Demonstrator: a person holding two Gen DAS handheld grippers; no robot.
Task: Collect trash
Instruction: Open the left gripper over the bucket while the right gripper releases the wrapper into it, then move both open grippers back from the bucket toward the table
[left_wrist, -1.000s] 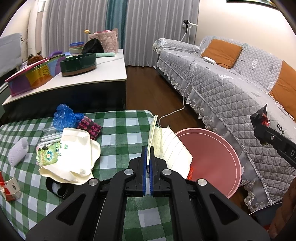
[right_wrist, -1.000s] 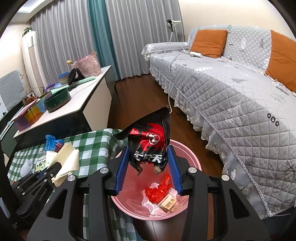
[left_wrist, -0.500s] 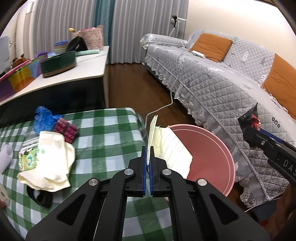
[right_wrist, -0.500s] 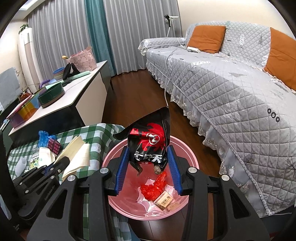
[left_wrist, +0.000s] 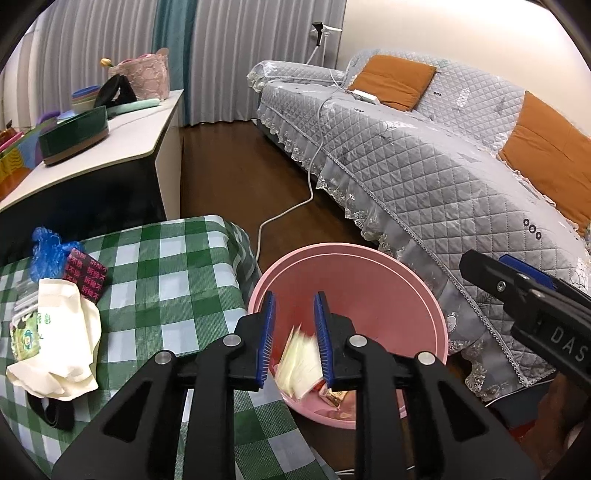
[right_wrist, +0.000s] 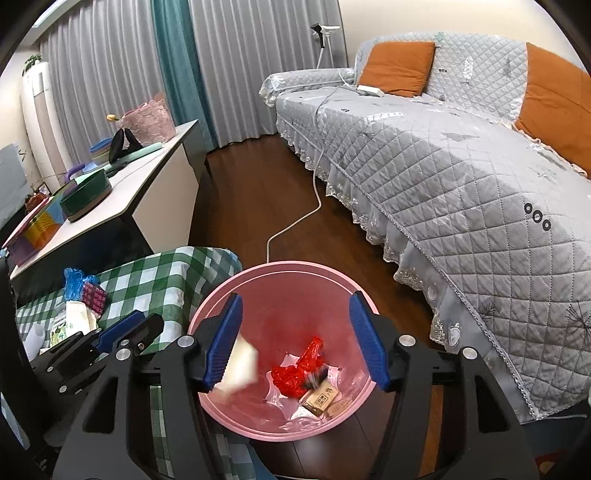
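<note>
**Over the pink basin: both grippers opening, trash dropping in**

Beside a low table draped in a green-and-white checked cloth, on a dark wood floor: a round pink basin, its rim just beside the table's edge. Above the basin, seen from the left wrist camera: left gripper, blue-padded jaws opening, nothing pressed between them. Below that gap, blurred mid-air inside the basin: a cream lined paper sheet, free of the pads. Same sheet in the right wrist view as a pale blur close to the left blue pad, not gripped.

Over the same basin: right gripper, jaws opening wide, nothing between them. At the basin's bottom: crumpled red plastic, a small brown carton, clear film, and a dark blurred scrap at the red plastic's edge, too smeared to name.

Still lying on the checked cloth, well apart from the basin: a cream cloth bag with a black strap, a blue crumpled plastic bag, a dark packet with pink print touching the bag, and a green-printed wrapper.

Further back: a grey quilted sofa with orange cushions, a white cable trailing to the floor, a white-topped sideboard with a dark green round tin, grey and teal curtains.
</note>
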